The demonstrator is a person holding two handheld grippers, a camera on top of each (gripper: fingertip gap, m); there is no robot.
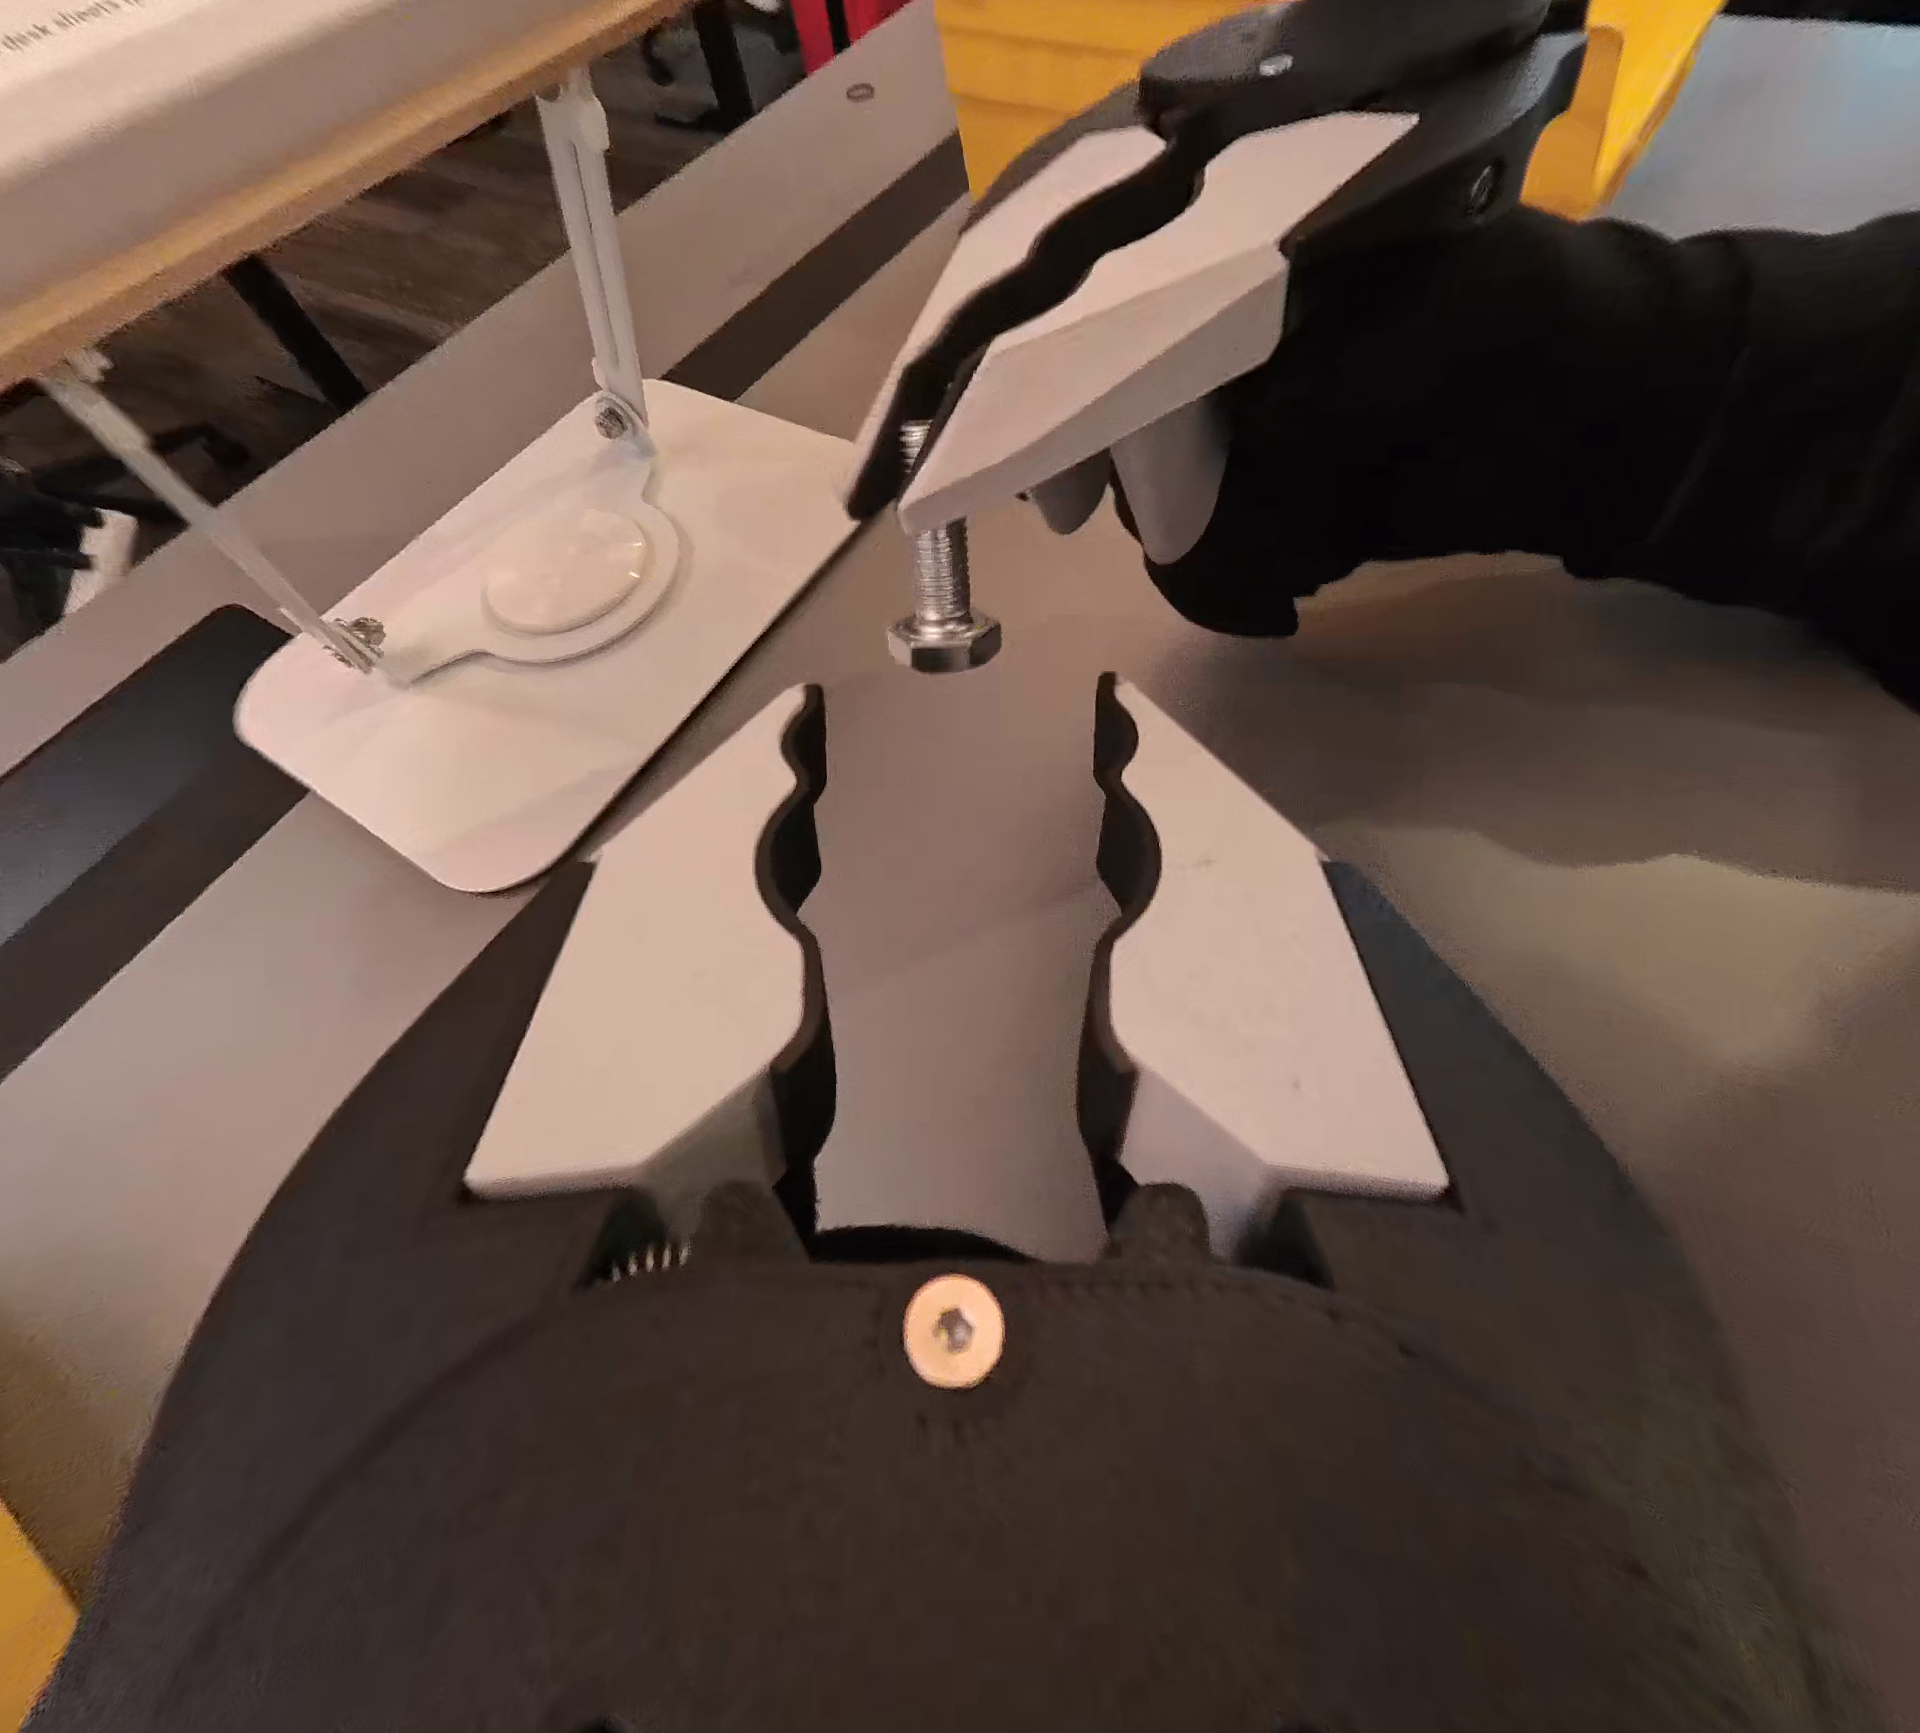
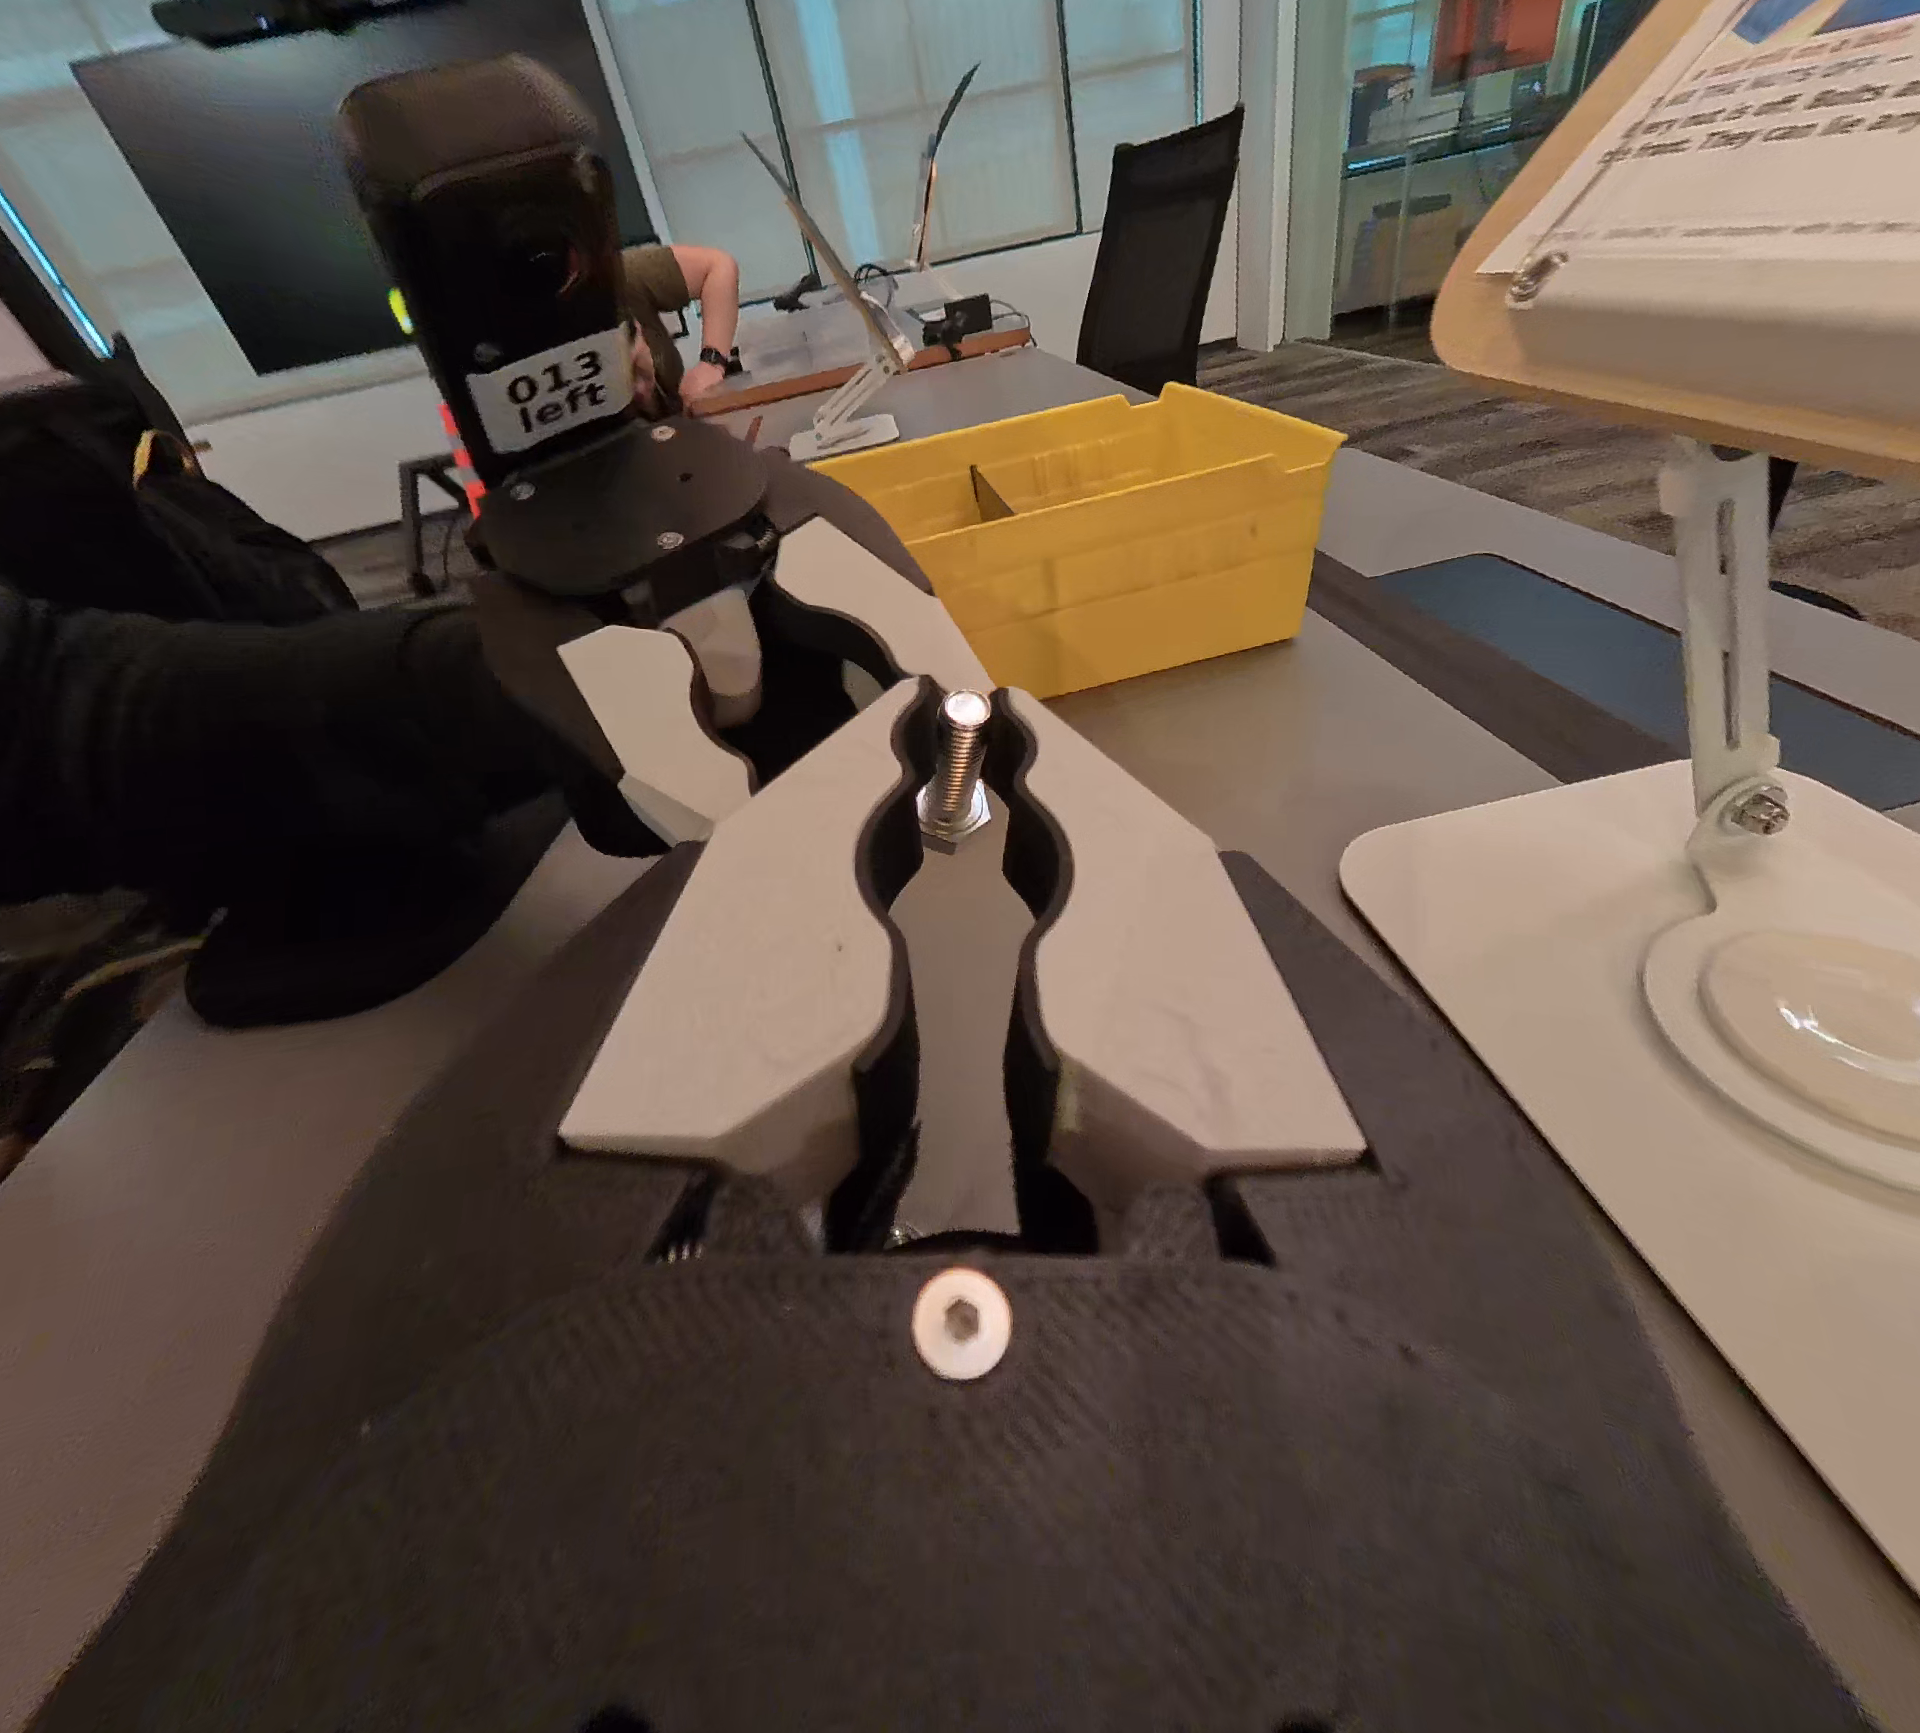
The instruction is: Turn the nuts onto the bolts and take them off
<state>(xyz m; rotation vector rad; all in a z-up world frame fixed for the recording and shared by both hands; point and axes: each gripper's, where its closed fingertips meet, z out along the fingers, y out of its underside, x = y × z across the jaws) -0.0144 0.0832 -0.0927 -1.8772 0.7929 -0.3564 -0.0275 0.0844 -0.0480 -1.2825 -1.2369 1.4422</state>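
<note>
Steel bolt point(image 1: 940, 582) is hanging pinched in our right gripper point(image 1: 894, 478), so we are bringing the spread left gripper point(image 1: 961, 717) squarely around its hex end.

This is an open-plan office or meeting space. Tall gridded glass windows point(image 2: 831, 21) line the far wall, with a large dark wall screen point(image 2: 343, 166) under a black camera bar point(image 2: 296, 0). Long grey tables point(image 2: 1299, 748) stand on patterned carpet point(image 2: 1382, 395), a black mesh office chair point(image 2: 1164, 249) beside one. A yellow plastic divided bin point(image 2: 1122, 561) sits near the grey table's far edge, and a white-based stand holding a wooden board with printed pages point(image 2: 1704, 125) sits at its right.
</note>
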